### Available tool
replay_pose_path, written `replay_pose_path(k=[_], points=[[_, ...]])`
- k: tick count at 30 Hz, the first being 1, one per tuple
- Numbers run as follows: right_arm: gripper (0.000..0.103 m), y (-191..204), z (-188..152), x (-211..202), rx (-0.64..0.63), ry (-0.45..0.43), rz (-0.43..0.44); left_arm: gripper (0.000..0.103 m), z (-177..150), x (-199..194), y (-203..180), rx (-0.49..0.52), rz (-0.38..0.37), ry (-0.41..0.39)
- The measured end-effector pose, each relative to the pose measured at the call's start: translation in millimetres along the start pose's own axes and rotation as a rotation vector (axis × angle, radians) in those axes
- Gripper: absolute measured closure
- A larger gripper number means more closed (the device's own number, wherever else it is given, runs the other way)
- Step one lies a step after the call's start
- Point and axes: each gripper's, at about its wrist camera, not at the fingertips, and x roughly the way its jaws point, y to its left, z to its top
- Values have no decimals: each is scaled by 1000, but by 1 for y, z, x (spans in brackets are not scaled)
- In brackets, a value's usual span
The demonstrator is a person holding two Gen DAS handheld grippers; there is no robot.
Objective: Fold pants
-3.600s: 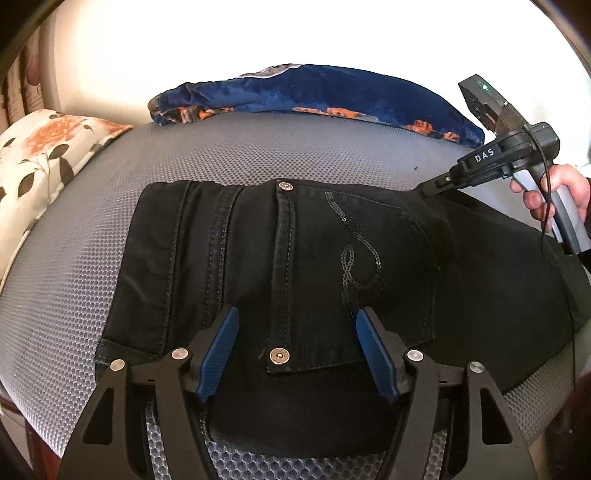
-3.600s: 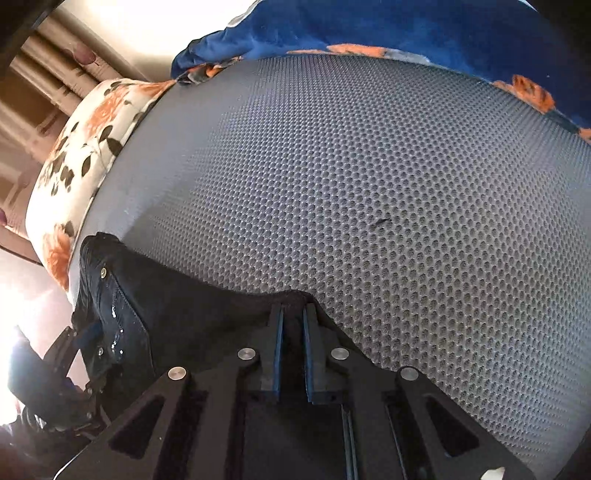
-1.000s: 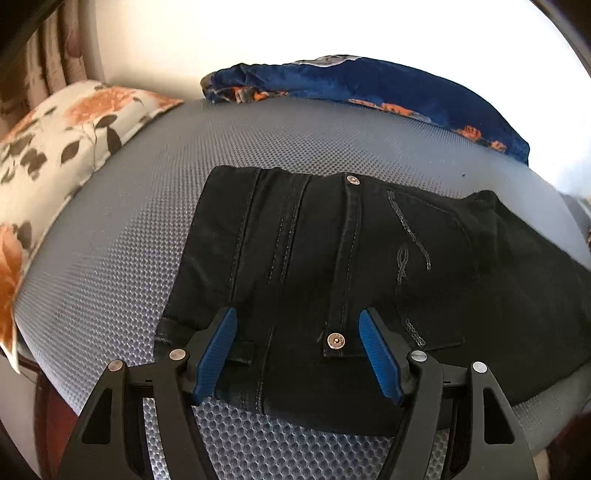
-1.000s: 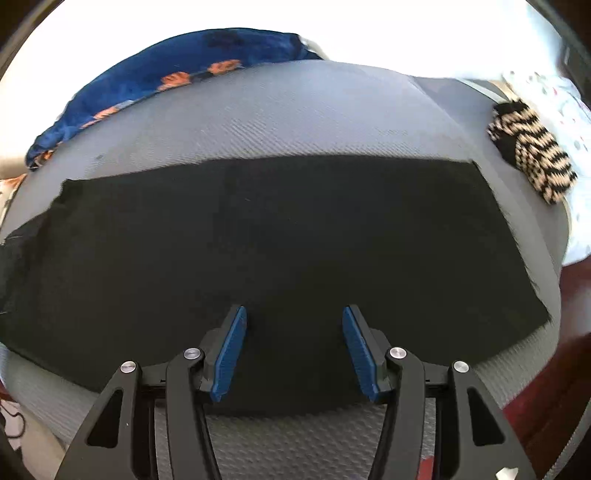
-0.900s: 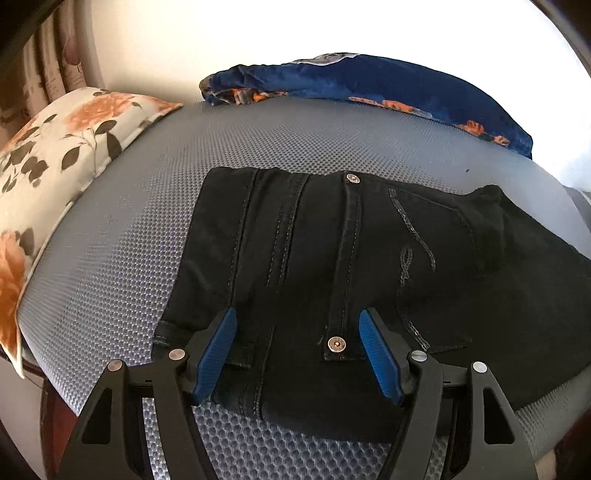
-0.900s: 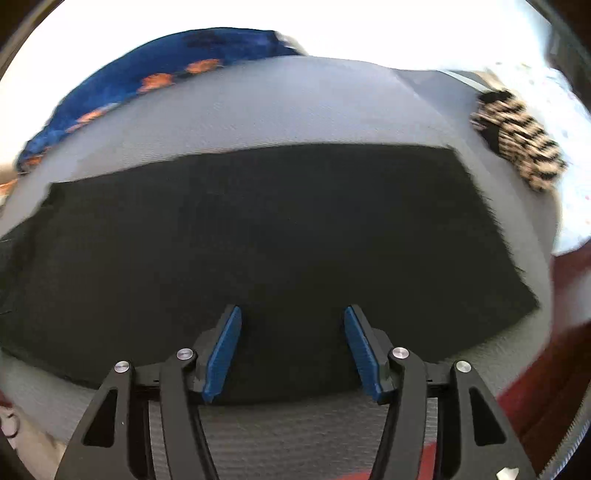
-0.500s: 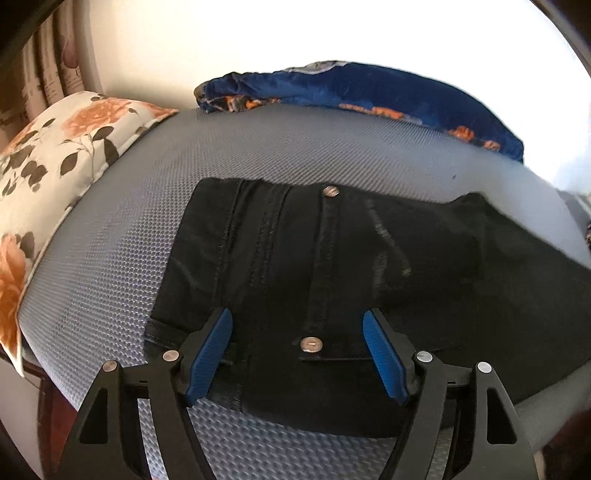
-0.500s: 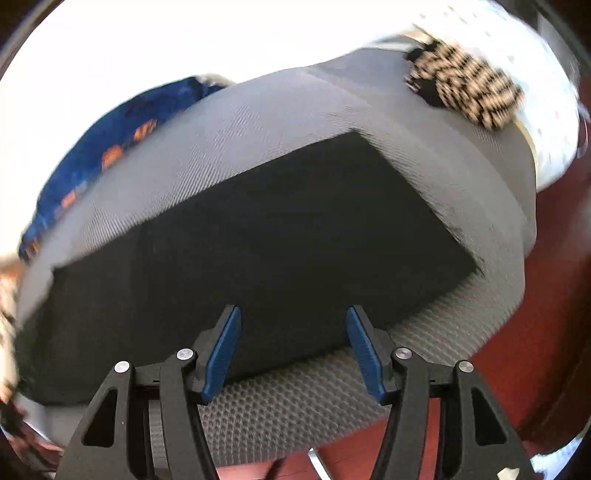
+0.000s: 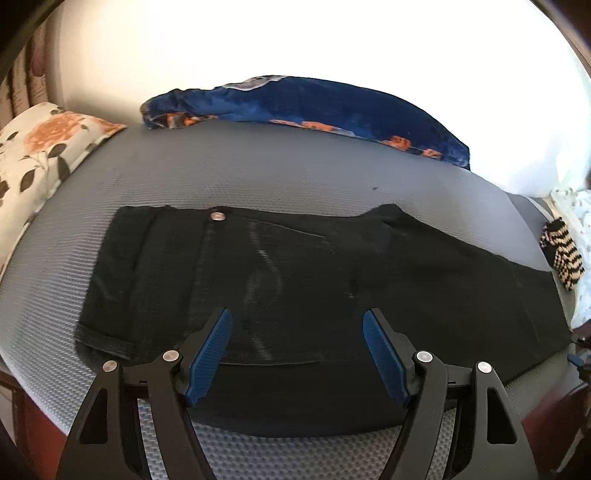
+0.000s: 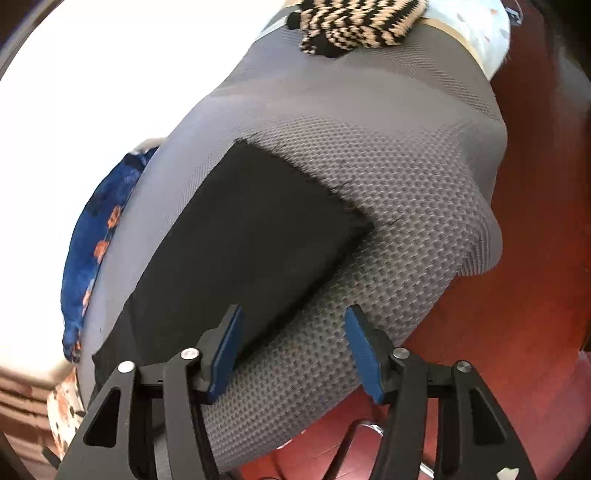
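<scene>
The black pants [image 9: 314,280] lay flat on the grey mesh mattress [image 9: 258,173], just ahead of the left gripper [image 9: 297,352], whose blue pads were spread wide and held nothing; the right gripper [image 10: 291,349] was likewise wide open and empty, the frayed hem [image 10: 306,177] ahead and to its left; a striped knit piece [image 10: 354,22] lay far beyond it; a blue blanket [image 9: 314,107] lay beyond the pants

Black pants [image 9: 295,280], grey honeycomb-mesh mattress [image 9: 258,173], blue fingers [image 9: 210,350].
</scene>
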Motion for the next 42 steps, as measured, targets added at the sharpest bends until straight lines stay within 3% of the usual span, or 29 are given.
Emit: replay_pose_path(k=[5,12,15,22,25,33,37,42], points=[[69,-14,15,11,56,-24,46,29,-4,11,-10,12,-4,53],[76,-29,38,25,131,-68,165,29,-7,22,-18,6,13,98],[89,-26,45,31,109,-75,161,29,-9,26,-23,15,20,114],[95,-11,46,24,112,-57,203,29,-14,32,-26,52,37,143],[95,15,45,15,94,-49,261,29,-13,29,-24,41,14,142],[95,130,18,23,-112,34,351,29,-11,16,-6,-10,-3,136],[95,187,-11,40,-227,111,385,29,-10,12,5,-23,37,134],[95,248,-56,67,-333,212,419,29,-9,6,19,-50,36,134]])
